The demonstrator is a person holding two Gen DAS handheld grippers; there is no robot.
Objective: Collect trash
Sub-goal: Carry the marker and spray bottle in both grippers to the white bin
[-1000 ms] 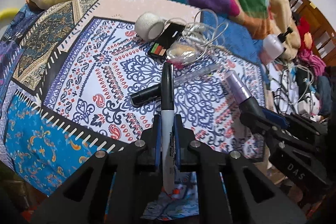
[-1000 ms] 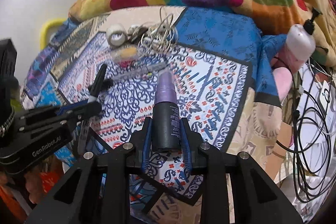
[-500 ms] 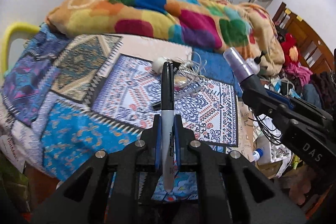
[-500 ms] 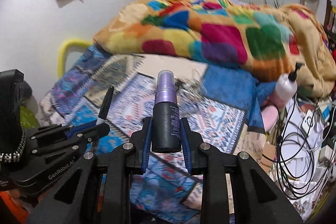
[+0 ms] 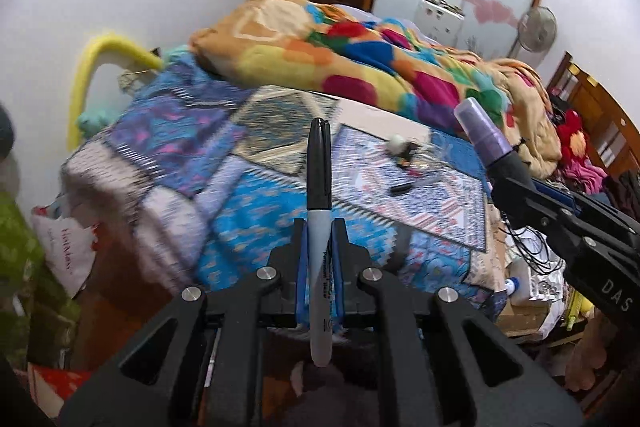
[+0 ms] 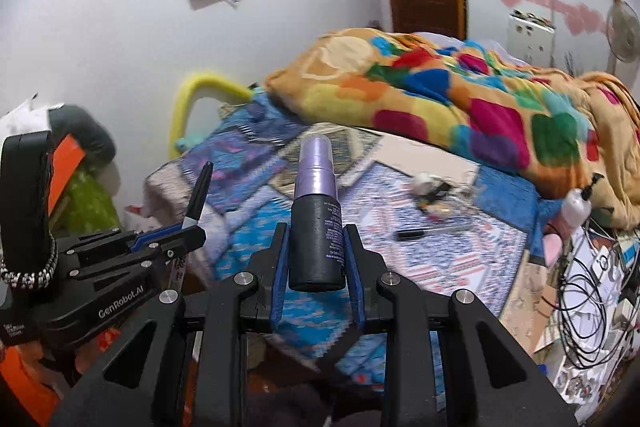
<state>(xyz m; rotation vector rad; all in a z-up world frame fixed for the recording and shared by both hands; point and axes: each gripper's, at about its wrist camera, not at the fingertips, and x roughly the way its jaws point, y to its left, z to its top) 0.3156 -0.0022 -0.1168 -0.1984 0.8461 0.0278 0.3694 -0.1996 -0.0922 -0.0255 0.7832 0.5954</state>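
Where lettering shows, marker (image 5: 319, 227) "Permanent Marker", left gripper (image 6: 160, 239) "GenRobot.AI"

My left gripper (image 5: 319, 247) is clamped on a marker (image 5: 319, 187), its cap pointing away; my right gripper (image 6: 316, 247) pinches a spray bottle (image 6: 316, 223) upright, alongside the left

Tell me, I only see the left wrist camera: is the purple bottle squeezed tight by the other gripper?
Observer: Yes. In the right wrist view, the right gripper has both blue pads pressed on the spray bottle, on its black body.
Operator: Does my gripper have writing?
Observer: The left gripper, holding the marker, says GenRobot.AI on its side.
Operator: What's beside the blanket?
Observer: A white pump bottle with a black top, below its right end.
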